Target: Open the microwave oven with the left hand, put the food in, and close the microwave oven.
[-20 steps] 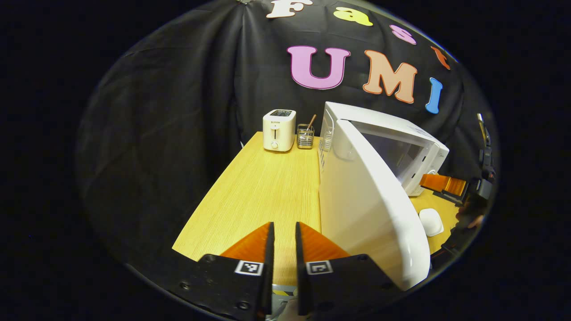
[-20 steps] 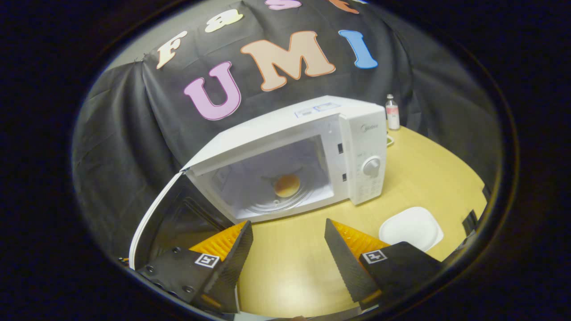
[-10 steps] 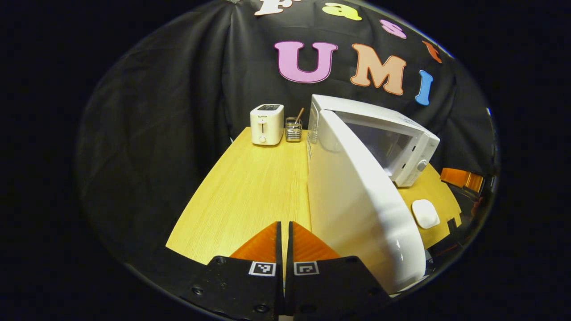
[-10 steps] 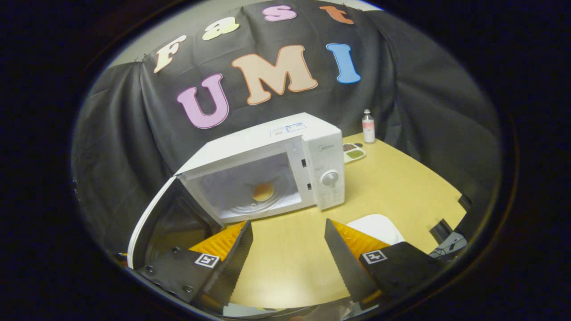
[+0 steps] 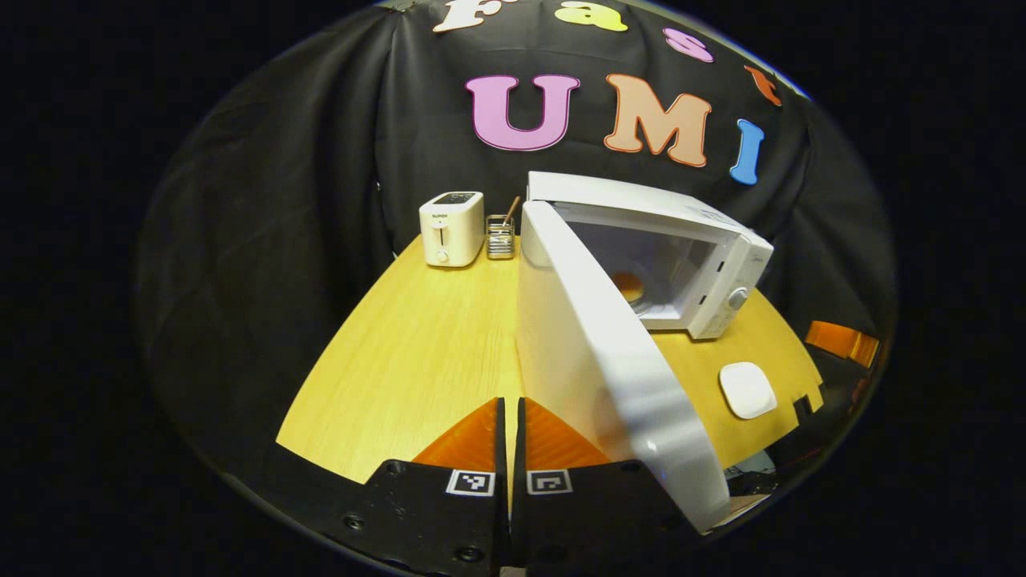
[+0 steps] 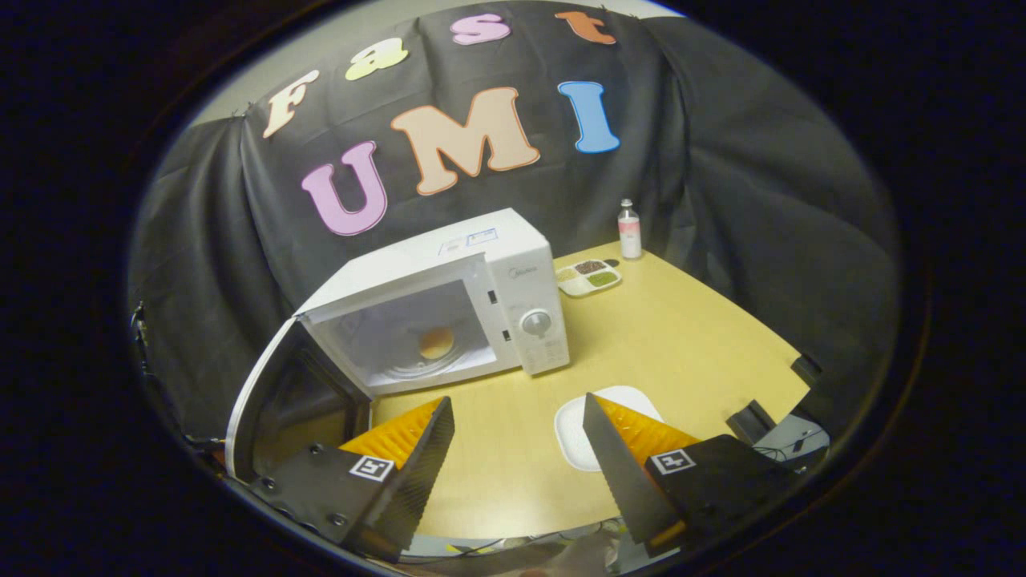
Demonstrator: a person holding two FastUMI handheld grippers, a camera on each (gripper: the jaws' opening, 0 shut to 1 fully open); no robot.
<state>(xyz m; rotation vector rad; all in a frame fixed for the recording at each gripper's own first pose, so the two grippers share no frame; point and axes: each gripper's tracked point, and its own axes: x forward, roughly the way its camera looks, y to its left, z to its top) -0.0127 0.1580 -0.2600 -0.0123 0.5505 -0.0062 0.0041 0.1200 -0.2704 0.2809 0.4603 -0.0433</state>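
A white microwave oven (image 6: 513,276) (image 5: 721,240) stands on the wooden table with its door (image 5: 593,361) (image 6: 264,385) swung wide open. A round bun (image 6: 436,342) (image 5: 628,283) lies on the turntable inside. My left gripper (image 5: 509,417) is shut with nothing between its fingers, low at the table's near edge, just left of the door's outer face. My right gripper (image 6: 513,421) stands open and empty, well back from the oven's front. Its fingers (image 5: 842,340) also show at the far right of the left gripper view.
An empty white plate (image 6: 593,417) (image 5: 747,389) lies in front of the oven's control panel. A white toaster (image 5: 451,227) and a small utensil holder (image 5: 500,237) stand at the back left. A divided dish (image 6: 589,277) and a small bottle (image 6: 629,230) sit at the back right.
Both grippers have drawn back from the oven, which now looks smaller. The left gripper's fingers closed from a small gap to shut. The door stays open and the bun has not moved.
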